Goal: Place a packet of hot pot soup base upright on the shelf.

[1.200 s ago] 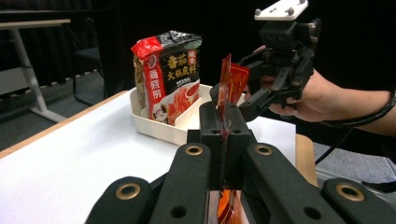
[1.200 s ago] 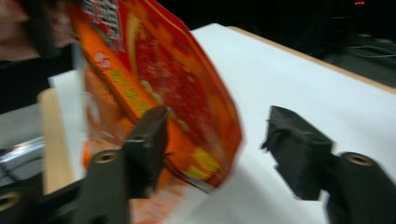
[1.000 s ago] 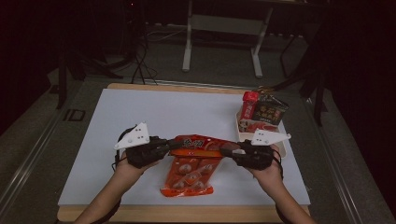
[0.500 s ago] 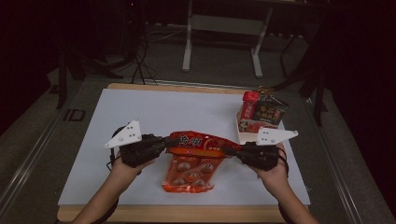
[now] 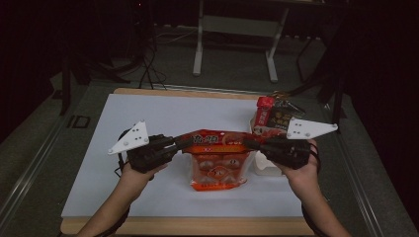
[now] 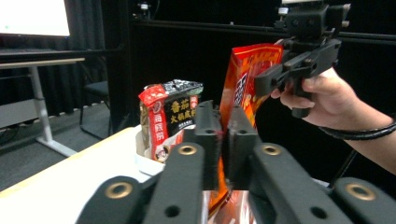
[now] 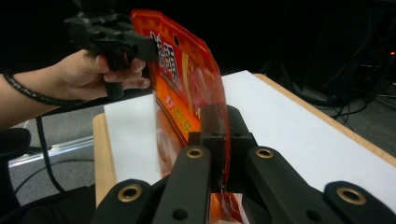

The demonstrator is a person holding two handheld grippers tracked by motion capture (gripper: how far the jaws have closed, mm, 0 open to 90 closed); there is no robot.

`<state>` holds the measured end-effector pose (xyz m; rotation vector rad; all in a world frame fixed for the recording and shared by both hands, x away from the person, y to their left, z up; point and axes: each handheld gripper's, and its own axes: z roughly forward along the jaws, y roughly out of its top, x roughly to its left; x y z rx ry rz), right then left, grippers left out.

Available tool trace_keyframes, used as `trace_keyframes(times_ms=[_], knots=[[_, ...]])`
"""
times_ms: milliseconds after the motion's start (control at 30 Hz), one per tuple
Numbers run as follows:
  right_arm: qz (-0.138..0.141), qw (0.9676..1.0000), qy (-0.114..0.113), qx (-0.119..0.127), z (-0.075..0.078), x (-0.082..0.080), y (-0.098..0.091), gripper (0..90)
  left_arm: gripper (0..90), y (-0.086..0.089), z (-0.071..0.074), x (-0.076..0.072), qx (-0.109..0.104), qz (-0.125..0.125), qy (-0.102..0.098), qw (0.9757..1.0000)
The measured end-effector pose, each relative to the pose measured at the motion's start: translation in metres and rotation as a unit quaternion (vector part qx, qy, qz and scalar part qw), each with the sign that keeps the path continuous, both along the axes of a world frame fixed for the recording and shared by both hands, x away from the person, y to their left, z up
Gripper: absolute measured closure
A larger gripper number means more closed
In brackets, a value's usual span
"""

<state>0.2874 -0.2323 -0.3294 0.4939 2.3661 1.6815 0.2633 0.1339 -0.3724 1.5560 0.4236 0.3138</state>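
An orange-red snack bag (image 5: pixel 217 160) with round pieces showing through its window hangs above the white mat (image 5: pixel 148 113), stretched by its top edge. My left gripper (image 5: pixel 182 143) pinches the bag's top left corner; in the left gripper view the jaws (image 6: pixel 223 126) clamp the foil of the bag (image 6: pixel 247 79), and they have just been opening slightly with the bag still between them. My right gripper (image 5: pixel 249 144) is shut on the top right corner, its jaws (image 7: pixel 220 126) squeezing the bag (image 7: pixel 187 70). Each gripper view shows the other hand and gripper at the bag's far end.
A white tray (image 5: pixel 262 168) at the right of the mat holds upright snack packs (image 5: pixel 274 116), just behind my right hand; the left gripper view shows a red-and-black pack (image 6: pixel 170 116). The wooden table edge (image 5: pixel 197 227) rims the mat. A metal stand's legs (image 5: pixel 200 44) are beyond the table.
Both hands have risen, the right one more, lifting the bag's top off the mat. The bag lay flat before and now hangs nearly upright between the grippers.
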Motion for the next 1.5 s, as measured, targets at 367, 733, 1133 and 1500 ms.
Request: trace_keyframes(times_ms=[367,733,1133,1500], knots=[[-0.026,0.9994,0.002,0.024,0.024,0.007,-0.011,90.0,25.3,0.003,-0.001,-0.01,0.016,0.046,0.0,0.9988],[-0.064,0.9964,-0.034,0.043,0.059,0.013,-0.038,90.0,3.9,0.006,-0.029,-0.018,0.034,0.048,0.021,0.9981],[-0.121,0.9907,-0.052,0.035,0.072,0.018,-0.092,90.0,4.0,0.015,-0.08,-0.029,0.05,0.048,0.046,0.9965],[-0.156,0.9869,-0.037,0.016,0.055,0.031,-0.119,90.0,4.0,0.028,-0.097,-0.035,0.045,0.061,0.067,0.9949]])
